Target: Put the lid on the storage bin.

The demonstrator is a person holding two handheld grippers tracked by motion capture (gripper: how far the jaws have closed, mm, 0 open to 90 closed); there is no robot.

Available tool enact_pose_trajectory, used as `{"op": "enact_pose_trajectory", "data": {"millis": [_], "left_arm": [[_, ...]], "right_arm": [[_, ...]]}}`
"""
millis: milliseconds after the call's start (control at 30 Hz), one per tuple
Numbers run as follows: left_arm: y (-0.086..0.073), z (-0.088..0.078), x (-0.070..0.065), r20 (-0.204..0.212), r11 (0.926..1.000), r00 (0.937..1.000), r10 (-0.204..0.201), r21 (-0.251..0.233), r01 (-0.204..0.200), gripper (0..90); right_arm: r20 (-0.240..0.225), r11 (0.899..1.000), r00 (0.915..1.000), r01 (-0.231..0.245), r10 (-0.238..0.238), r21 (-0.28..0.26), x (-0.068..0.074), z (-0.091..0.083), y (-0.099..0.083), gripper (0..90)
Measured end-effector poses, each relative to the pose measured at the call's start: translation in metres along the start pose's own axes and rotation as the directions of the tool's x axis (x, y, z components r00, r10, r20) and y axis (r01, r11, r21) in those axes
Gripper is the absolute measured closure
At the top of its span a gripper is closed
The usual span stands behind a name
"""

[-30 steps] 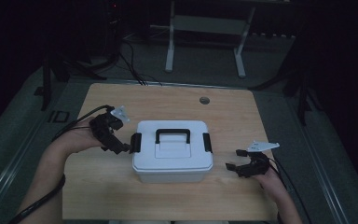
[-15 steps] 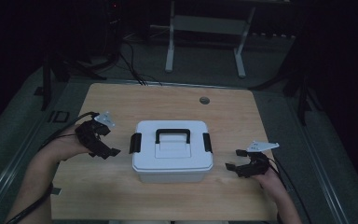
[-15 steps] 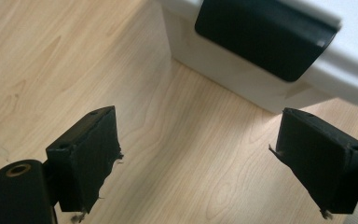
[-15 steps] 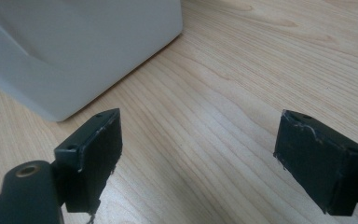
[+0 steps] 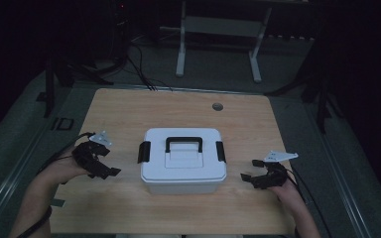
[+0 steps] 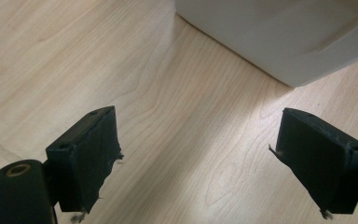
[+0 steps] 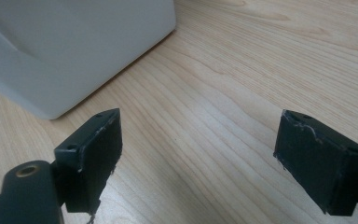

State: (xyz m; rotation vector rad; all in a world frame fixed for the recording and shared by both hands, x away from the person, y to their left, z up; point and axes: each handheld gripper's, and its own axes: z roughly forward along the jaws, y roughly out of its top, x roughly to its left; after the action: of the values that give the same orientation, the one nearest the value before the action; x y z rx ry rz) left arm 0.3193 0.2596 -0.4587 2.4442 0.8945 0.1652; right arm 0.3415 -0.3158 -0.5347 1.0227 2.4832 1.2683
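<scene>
Our fingers are wide open and empty — we think the white box [image 5: 183, 161] is stiff and smooth, best lifted by its black handle [image 5: 183, 144].

No text, label, brand, number or sign can be read anywhere.

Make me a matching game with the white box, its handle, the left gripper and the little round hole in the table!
Things:
1. white box
2. handle
3. left gripper
4. round hole

Places or states:
A. black, lying flat on the lid
B. in the table top, beyond the box
C. in the middle of the table, lid on
D. jaws open, beside the box, apart from it

Pairs: 1-C, 2-A, 3-D, 4-B
</scene>
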Motion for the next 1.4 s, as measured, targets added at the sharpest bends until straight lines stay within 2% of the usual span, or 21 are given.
{"op": "enact_pose_trajectory", "data": {"millis": [33, 67, 100, 267, 300, 367, 433, 467, 533, 700, 833, 867, 1000, 1067, 1100, 1133, 1200, 1233, 1300, 1333, 1400], "left_arm": [[0.0, 0.0, 0.0, 0.0, 1.0, 1.0, 0.0, 0.0, 0.0, 13.1], [-0.006, 0.003, 0.002, 0.012, 0.9995, 0.9997, -0.023, -0.023, 0.023, 13.1], [-0.01, 0.006, 0.002, 0.005, 0.9994, 0.9995, -0.03, -0.015, 0.031, 13.1], [-0.022, 0.015, 0.002, -0.011, 0.9994, 0.9996, -0.027, -0.022, 0.027, 13.1], [-0.03, 0.019, 0.001, -0.014, 0.9982, 0.9992, -0.038, -0.046, 0.037, 13.0], [-0.038, 0.022, 0.001, -0.012, 0.9967, 0.9985, -0.054, -0.061, 0.053, 13.1], [-0.045, 0.026, 0.001, -0.02, 0.9974, 0.9979, -0.062, -0.037, 0.061, 13.1], [-0.047, 0.028, 0.0, -0.02, 0.9972, 0.998, -0.059, -0.047, 0.058, 13.1], [-0.052, 0.03, -0.001, -0.016, 0.993, 0.9967, -0.079, -0.089, 0.078, 13.0], [-0.059, 0.035, -0.007, -0.043, 0.9939, 0.9976, -0.055, -0.098, 0.051, 11.2], [-0.068, 0.033, -0.01, -0.05, 0.987, 0.9955, -0.08, -0.144, 0.072, 11.2], [-0.071, 0.034, -0.011, -0.062, 0.9859, 0.9948, -0.081, -0.151, 0.071, 11.2], [-0.08, 0.035, -0.015, -0.062, 0.9807, 0.9942, -0.088, -0.181, 0.075, 11.3], [-0.08, 0.035, -0.015, -0.062, 0.9807, 0.9942, -0.088, -0.181, 0.075, 11.3], [-0.085, 0.036, -0.018, -0.066, 0.9771, 0.9939, -0.089, -0.199, 0.074, 11.3], [-0.087, 0.037, -0.02, -0.068, 0.9775, 0.9937, -0.09, -0.197, 0.075, 11.3], [-0.094, 0.038, -0.022, -0.079, 0.9724, 0.9914, -0.104, -0.217, 0.085, 11.2], [-0.094, 0.038, -0.022, -0.079, 0.9724, 0.9914, -0.104, -0.217, 0.085, 11.2], [-0.098, 0.037, -0.023, -0.104, 0.9649, 0.9858, -0.132, -0.241, 0.104, 11.2], [-0.098, 0.037, -0.023, -0.104, 0.9649, 0.9858, -0.132, -0.241, 0.104, 11.2], [-0.101, 0.037, -0.023, -0.104, 0.9537, 0.9805, -0.167, -0.269, 0.134, 11.2]], "right_arm": [[0.0, 1.0, 1.0, 0.0, 0.0, 0.0, 0.0, 0.0, 0.0, 14.7], [0.001, 1.0, 1.0, -0.002, 0.002, -0.001, 0.0, 0.0, 0.0, 14.7], [0.003, 1.0, 1.0, -0.008, 0.008, -0.004, 0.0, 0.0, -0.001, 14.7], [0.008, 1.0, 0.9999, -0.01, 0.01, -0.003, -0.001, 0.0, -0.003, 14.7], [0.013, 1.0, 0.9998, -0.017, 0.017, -0.011, -0.001, -0.001, -0.003, 14.7], [0.017, 1.0, 0.9996, -0.022, 0.022, -0.018, -0.002, -0.002, -0.004, 14.7], [0.025, 0.999, 0.9994, -0.024, 0.025, -0.021, -0.002, -0.002, -0.006, 14.7], [0.032, 0.999, 0.9991, -0.026, 0.027, -0.018, -0.003, -0.002, -0.006, 14.7], [0.041, 0.999, 0.9985, -0.035, 0.036, -0.015, -0.004, -0.002, -0.007, 14.7], [0.081, 0.997, 0.9943, -0.066, 0.07, -0.048, -0.007, -0.005, -0.01, 14.7], [0.113, 0.994, 0.9895, -0.082, 0.09, -0.077, -0.008, -0.008, -0.013, 14.7], [0.119, 0.992, 0.988, -0.088, 0.098, -0.085, -0.009, -0.009, -0.014, 14.7], [0.147, 0.988, 0.9807, -0.115, 0.129, -0.101, -0.011, -0.009, -0.017, 14.7], [0.15, 0.987, 0.9795, -0.12, 0.134, -0.103, -0.011, -0.009, -0.018, 14.7], [0.15, 0.987, 0.9795, -0.12, 0.134, -0.103, -0.011, -0.009, -0.018, 14.7], [0.168, 0.987, 0.9762, -0.121, 0.137, -0.104, -0.01, -0.009, -0.018, 14.7], [0.182, 0.987, 0.9739, -0.117, 0.135, -0.106, -0.008, -0.009, -0.018, 14.7], [0.182, 0.987, 0.9739, -0.117, 0.135, -0.106, -0.008, -0.009, -0.018, 14.7], [0.197, 0.987, 0.971, -0.116, 0.136, -0.111, -0.007, -0.009, -0.019, 14.7], [0.204, 0.988, 0.97, -0.11, 0.131, -0.112, -0.006, -0.009, -0.019, 14.7], [0.213, 0.987, 0.9675, -0.112, 0.136, -0.118, -0.006, -0.01, -0.02, 14.7]]}}
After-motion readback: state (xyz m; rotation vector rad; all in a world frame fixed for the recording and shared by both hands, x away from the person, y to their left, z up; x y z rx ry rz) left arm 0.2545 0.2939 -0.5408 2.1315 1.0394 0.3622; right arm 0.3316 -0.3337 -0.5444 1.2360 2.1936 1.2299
